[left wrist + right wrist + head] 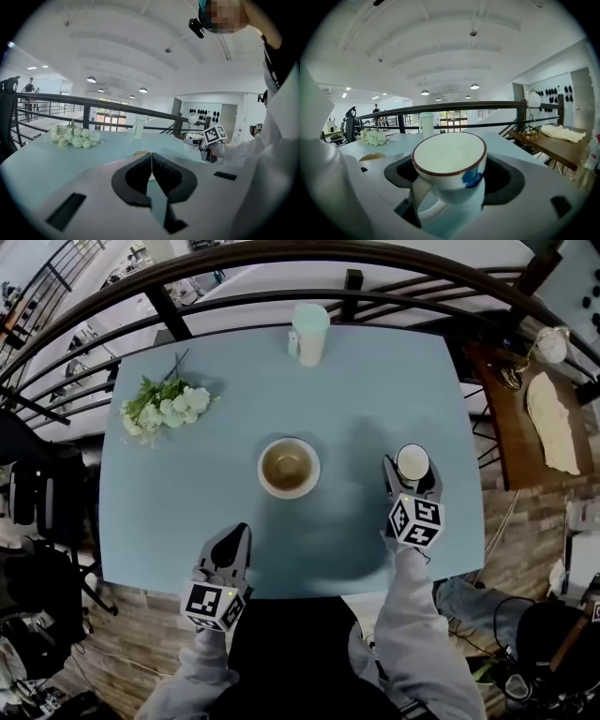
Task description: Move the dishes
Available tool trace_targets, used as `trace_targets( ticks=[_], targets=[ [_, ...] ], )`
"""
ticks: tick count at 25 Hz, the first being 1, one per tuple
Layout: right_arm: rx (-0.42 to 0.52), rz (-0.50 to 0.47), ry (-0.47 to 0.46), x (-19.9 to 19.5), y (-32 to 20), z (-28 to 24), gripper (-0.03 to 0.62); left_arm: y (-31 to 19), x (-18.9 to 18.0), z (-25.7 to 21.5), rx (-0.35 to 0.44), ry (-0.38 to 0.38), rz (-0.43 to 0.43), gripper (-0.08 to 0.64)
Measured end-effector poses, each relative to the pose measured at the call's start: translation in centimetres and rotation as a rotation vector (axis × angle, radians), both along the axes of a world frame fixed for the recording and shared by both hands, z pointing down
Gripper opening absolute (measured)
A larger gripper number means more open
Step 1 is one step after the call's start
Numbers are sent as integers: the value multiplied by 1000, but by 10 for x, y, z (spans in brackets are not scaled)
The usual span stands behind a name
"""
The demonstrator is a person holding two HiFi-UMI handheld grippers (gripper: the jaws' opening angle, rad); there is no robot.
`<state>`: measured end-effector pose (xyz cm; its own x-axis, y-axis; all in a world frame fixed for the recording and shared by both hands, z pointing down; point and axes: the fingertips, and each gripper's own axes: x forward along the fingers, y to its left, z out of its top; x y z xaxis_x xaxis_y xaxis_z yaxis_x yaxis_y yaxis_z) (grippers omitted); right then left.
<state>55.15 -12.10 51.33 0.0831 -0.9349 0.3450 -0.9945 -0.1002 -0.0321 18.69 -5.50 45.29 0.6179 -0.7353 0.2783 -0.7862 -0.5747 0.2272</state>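
Pale-blue table holds white flowers at far left. Over the near edge, the left gripper has its jaws pressed together on nothing. A bowl sits mid-table. The right gripper clasps a white mug (red rim, blue blotch) over the table's right side.

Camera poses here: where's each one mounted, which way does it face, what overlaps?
Head view: on the person's head, looking steeply down on the table; both sleeves, the left gripper and the right gripper show.
Left gripper view: on the left gripper, looking across the table toward the railing; its shut jaws show, also the person's torso.
Right gripper view: on the right gripper, facing the same railing; its jaws grip the mug.
Shared: both gripper views show the flowers and the tall cup.
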Motion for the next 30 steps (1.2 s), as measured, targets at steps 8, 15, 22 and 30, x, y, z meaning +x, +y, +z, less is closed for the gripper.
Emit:
trace_targets(
  ticks=[8,15,22,30],
  targets=[
    [-12,-120,-16,-70,3,-1,416,0,-33,-7,30,23,-8,17],
    [-18,-248,-38,-116,-18,24,416,4,-59,17,-16,2,-51,17],
    [-55,-306,-46,-132,-33,51,416,-5,-74,27,-40,-3,-109,17],
    [-59,-311,-52,-140,-43,59,416,-11,-84,34,-48,-2,-124,17]
  ],
)
